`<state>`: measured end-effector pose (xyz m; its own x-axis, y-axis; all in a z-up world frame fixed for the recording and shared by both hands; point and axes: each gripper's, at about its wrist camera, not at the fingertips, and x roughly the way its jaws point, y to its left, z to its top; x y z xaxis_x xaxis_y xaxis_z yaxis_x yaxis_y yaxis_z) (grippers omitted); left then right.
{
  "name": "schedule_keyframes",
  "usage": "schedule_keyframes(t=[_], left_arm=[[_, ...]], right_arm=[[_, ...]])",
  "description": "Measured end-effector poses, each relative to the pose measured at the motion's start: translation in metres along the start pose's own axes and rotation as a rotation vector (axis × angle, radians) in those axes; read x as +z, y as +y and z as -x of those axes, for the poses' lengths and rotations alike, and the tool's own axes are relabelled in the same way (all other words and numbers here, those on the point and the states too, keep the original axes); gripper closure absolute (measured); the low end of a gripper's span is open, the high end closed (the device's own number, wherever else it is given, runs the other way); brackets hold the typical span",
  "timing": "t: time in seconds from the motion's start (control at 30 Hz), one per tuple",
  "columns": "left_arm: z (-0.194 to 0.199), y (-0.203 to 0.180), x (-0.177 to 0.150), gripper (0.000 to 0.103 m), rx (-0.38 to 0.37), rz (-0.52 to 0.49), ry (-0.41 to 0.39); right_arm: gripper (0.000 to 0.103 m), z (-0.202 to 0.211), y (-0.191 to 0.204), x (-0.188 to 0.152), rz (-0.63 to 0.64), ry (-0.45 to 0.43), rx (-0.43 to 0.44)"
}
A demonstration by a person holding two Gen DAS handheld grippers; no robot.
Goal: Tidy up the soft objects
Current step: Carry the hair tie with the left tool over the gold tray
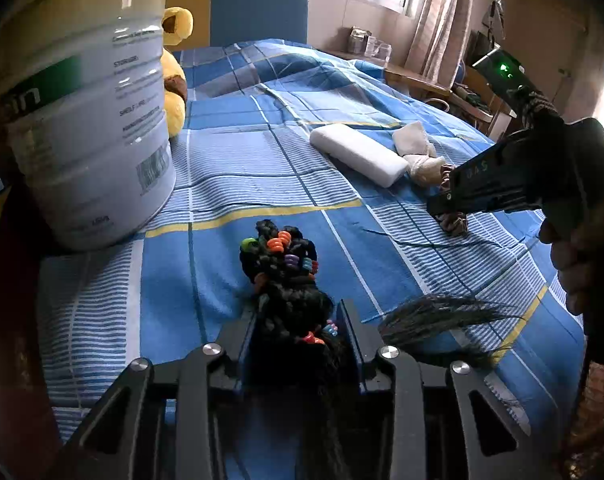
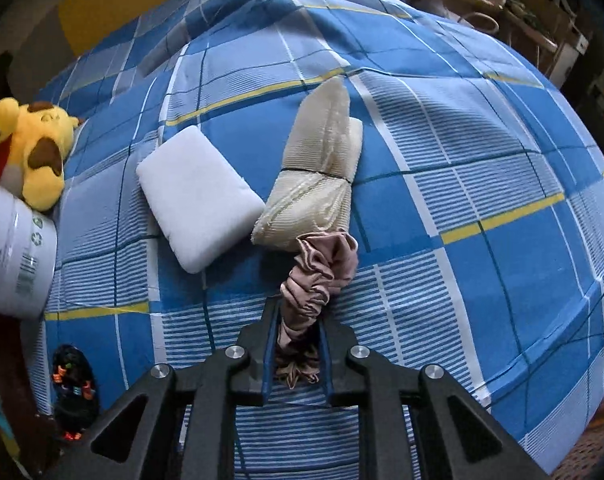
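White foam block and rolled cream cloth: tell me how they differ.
The white foam block is a smooth, flat rectangle; the rolled cream cloth is ribbed, long and tapered. The block is unbound; the cloth is cinched by a dark band. The pink scrunchie touches the cloth, not the block. Both lie side by side on the bedspread.

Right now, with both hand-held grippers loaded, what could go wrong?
1. The beaded black braid droops past the left hand-held gripper, and loose strands may snag or slip free.
2. The pink scrunchie in the right hand-held gripper touches the cream cloth roll, so lifting may drag it.
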<state>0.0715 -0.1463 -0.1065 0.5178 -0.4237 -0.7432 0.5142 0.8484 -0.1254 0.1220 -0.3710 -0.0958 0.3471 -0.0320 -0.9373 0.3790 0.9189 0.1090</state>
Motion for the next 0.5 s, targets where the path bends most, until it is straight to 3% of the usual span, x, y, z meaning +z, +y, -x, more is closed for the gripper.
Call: schedule_keyframes(t=[0.5], left_arm=[[0.037, 0.008, -0.010, 0.071, 0.026, 0.027, 0.004]], right_arm=[[0.086, 0.001, 0.008, 0.000, 0.062, -0.022, -0.039]])
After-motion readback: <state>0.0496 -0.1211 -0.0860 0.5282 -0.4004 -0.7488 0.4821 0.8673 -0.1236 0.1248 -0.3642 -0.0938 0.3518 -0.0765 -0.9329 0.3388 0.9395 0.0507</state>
